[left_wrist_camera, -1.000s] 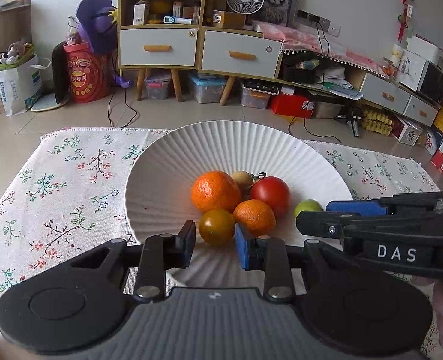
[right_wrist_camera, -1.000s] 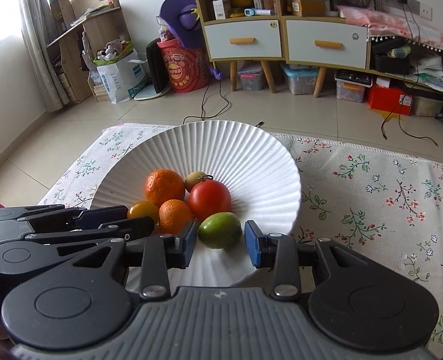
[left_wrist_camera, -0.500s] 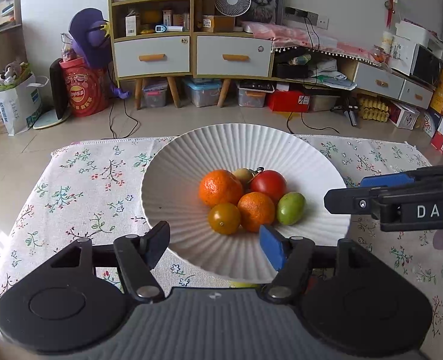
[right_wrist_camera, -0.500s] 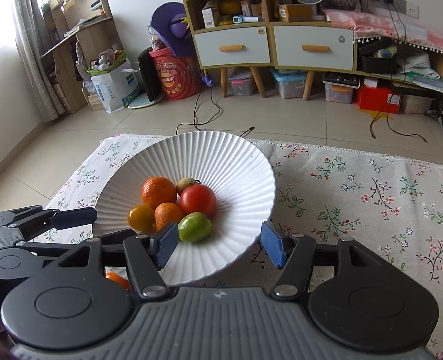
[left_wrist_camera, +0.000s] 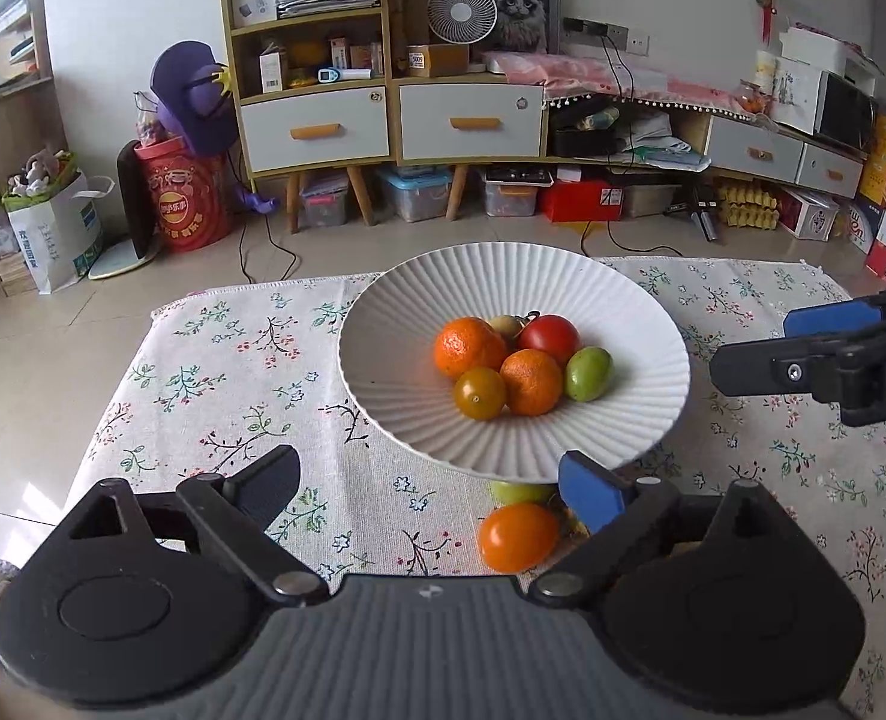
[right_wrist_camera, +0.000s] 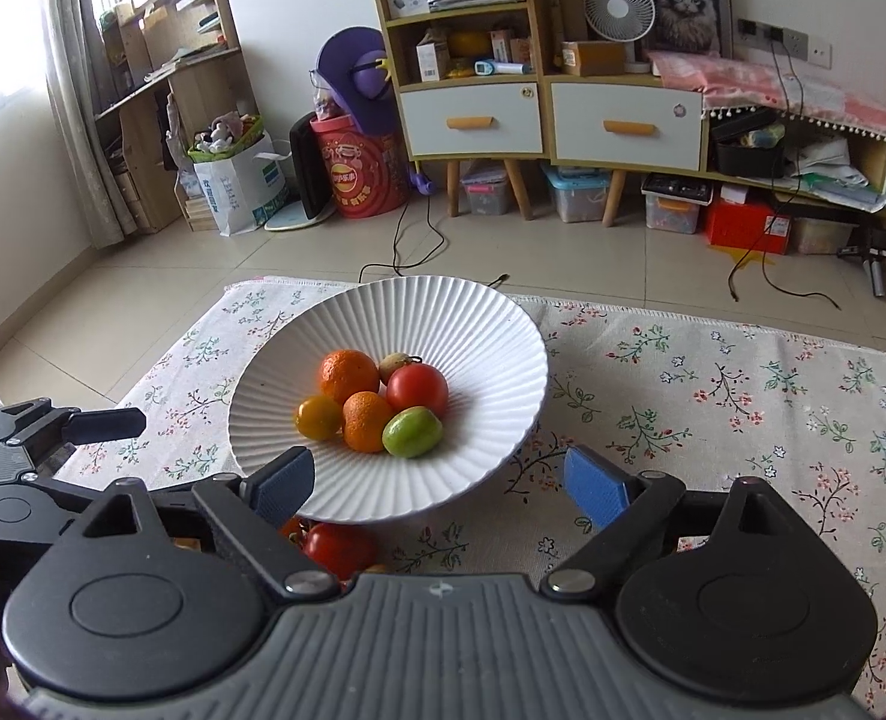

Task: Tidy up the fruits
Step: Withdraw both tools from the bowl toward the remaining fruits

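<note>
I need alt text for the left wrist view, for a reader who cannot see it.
A white ribbed bowl on a floral cloth holds six small fruits. The open left gripper is empty in front of it, with an orange fruit on the cloth near its right finger.

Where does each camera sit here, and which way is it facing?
Left wrist: on the left gripper, facing forward over the white bowl of fruit toward the cabinets; its own open fingers show, with the right gripper at the right edge.
Right wrist: on the right gripper, facing the same bowl; its open fingers and the left gripper show.
Shared: bowl, floral cloth, cabinets.
</note>
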Demonstrator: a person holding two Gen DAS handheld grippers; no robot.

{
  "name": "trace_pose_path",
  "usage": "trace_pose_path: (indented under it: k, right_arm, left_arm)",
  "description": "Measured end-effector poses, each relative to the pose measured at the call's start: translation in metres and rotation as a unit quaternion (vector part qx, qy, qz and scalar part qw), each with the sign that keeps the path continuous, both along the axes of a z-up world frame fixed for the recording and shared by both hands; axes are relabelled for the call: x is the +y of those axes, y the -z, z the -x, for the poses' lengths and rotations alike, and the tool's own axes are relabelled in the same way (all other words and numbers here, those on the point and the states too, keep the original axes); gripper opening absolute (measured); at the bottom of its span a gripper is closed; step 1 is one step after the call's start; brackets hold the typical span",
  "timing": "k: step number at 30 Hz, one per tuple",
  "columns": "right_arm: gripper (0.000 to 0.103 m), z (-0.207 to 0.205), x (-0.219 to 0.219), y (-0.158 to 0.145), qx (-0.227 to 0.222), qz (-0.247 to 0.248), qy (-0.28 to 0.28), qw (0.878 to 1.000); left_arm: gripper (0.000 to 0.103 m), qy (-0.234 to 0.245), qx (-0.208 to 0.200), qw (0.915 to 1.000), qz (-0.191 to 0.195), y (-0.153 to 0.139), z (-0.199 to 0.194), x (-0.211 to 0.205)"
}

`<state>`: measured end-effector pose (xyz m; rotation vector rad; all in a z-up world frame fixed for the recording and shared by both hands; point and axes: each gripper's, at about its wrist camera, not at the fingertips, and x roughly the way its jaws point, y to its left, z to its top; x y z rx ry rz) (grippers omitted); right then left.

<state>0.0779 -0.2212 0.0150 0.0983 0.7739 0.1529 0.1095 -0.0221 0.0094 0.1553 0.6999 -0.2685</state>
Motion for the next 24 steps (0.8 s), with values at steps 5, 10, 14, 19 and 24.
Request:
trace_pose_path:
  k: [5, 10, 14, 19, 24]
  right_arm:
    - [0.098, 0.012, 0.004, 0.005, 0.006, 0.025, -0.005, 1.000]
    - [0.102, 0.026, 0.006, 0.009, 0.013, 0.036, -0.009, 0.999]
    - [0.102, 0.037, 0.009, 0.014, 0.017, 0.050, -0.016, 0.998]
    - [0.102, 0.050, 0.015, 0.020, 0.024, 0.064, -0.030, 0.997]
    - [0.102, 0.061, 0.021, 0.024, 0.029, 0.064, -0.039, 0.997]
  left_arm:
    - [0.100, 0.003, 0.004, 0.9999, -0.009, 0.004, 0.012, 0.006]
    - [0.100, 0.004, 0.010, 0.9998, -0.019, 0.009, 0.026, 0.015]
    - [0.100, 0.001, 0.015, 0.9997, -0.018, 0.011, 0.033, 0.024]
    - [0.100, -0.001, 0.020, 0.9996, -0.018, 0.013, 0.039, 0.032]
    - [0.100, -0.001, 0.025, 0.9995, -0.018, 0.016, 0.045, 0.038]
